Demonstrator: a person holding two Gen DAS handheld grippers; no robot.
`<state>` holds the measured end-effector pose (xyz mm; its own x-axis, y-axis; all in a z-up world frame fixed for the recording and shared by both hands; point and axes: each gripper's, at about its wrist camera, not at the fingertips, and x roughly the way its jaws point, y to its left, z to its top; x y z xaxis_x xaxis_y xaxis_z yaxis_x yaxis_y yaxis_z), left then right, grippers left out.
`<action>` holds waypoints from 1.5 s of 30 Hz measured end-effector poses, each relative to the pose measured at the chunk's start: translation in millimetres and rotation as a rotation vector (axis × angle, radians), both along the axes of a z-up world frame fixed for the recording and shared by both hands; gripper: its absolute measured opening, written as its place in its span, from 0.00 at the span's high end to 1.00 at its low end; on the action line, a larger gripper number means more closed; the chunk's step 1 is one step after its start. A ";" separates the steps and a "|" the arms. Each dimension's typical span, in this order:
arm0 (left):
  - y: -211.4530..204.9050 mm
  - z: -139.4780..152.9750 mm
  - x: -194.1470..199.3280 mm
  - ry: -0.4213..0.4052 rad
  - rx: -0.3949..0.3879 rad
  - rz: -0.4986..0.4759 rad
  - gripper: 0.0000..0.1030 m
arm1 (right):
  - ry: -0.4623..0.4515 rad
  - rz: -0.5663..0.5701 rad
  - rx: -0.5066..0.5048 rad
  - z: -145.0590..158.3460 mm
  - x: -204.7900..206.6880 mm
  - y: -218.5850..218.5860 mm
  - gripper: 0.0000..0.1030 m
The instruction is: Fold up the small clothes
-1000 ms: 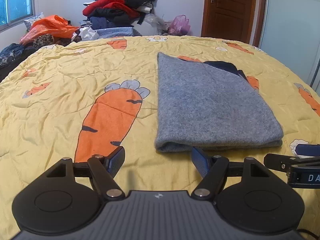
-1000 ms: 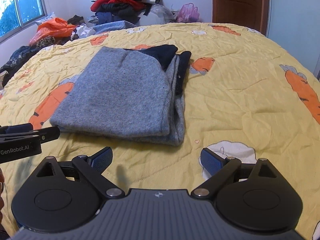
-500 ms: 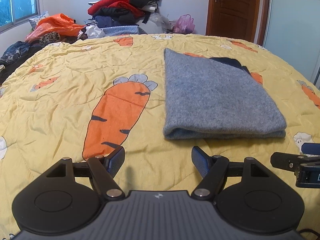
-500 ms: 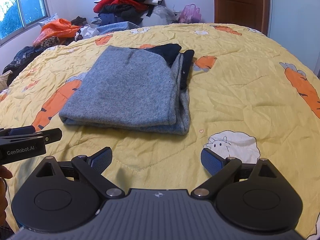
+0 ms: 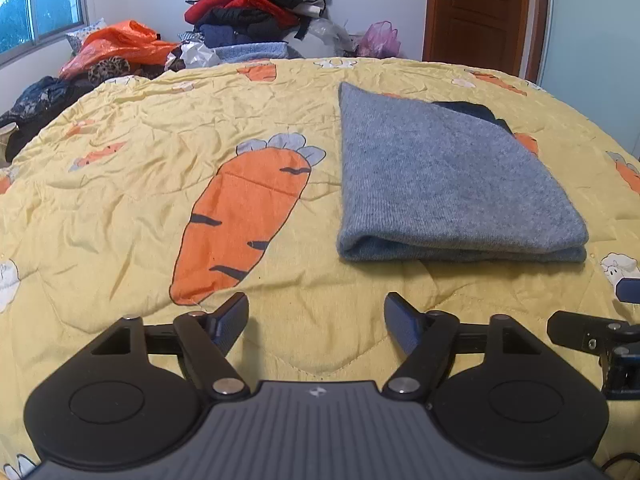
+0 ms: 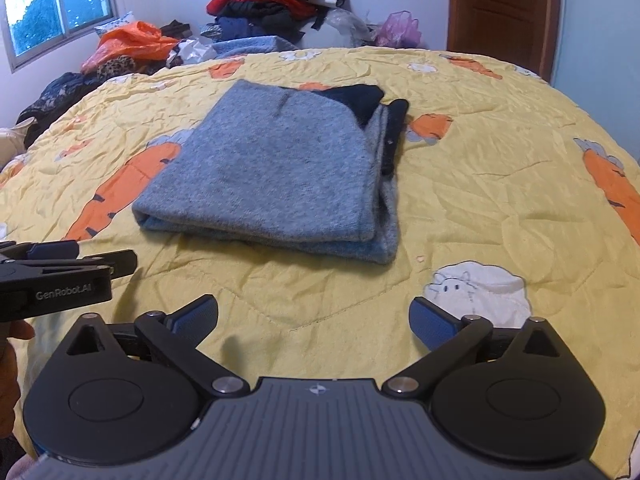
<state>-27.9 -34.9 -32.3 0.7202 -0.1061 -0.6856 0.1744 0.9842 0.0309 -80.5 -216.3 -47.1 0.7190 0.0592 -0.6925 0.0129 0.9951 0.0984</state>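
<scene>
A grey knit garment [image 5: 444, 184] [image 6: 272, 176] lies folded flat on the yellow carrot-print bedspread [image 5: 160, 152] [image 6: 500, 184], with a dark navy part showing at its far end. My left gripper [image 5: 316, 320] hovers in front of its near left corner, jaws opening, nothing between them. My right gripper [image 6: 314, 320] hangs in front of the near right corner, jaws opening wide and empty. Neither touches the cloth. Each gripper shows at the edge of the other's view.
A heap of unfolded clothes [image 5: 256, 12] [image 6: 276, 4] and plastic bags [image 5: 120, 44] is piled beyond the bed's far edge, by the wall. A window is at the far left and a wooden door [image 5: 484, 12] at the far right.
Both grippers have drawn back from the folded garment, which now lies farther ahead in both views. Their jaws stand slightly wider.
</scene>
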 end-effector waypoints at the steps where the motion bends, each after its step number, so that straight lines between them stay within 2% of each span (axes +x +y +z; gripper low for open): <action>1: 0.7 -0.8 0.2 0.002 -0.005 0.001 0.21 | 0.001 0.005 0.000 -0.7 -0.1 1.0 0.01; 10: -2.0 -6.4 0.1 0.013 0.013 0.002 0.20 | 0.022 0.006 0.005 -6.1 1.2 2.9 0.00; 13: -1.8 -7.8 1.0 0.018 0.015 0.010 0.16 | 0.028 -0.008 0.004 -7.3 1.8 1.4 0.00; 26: 0.1 -11.0 2.1 0.030 0.012 0.030 0.10 | 0.033 -0.005 0.004 -10.3 1.6 -1.1 0.00; 41: 1.6 -11.1 2.5 0.040 0.006 0.034 0.10 | 0.029 0.001 -0.004 -8.7 0.2 0.6 0.00; 45: 0.3 -10.4 0.9 0.032 0.025 0.032 0.10 | 0.029 0.001 -0.004 -8.6 -0.3 0.9 0.00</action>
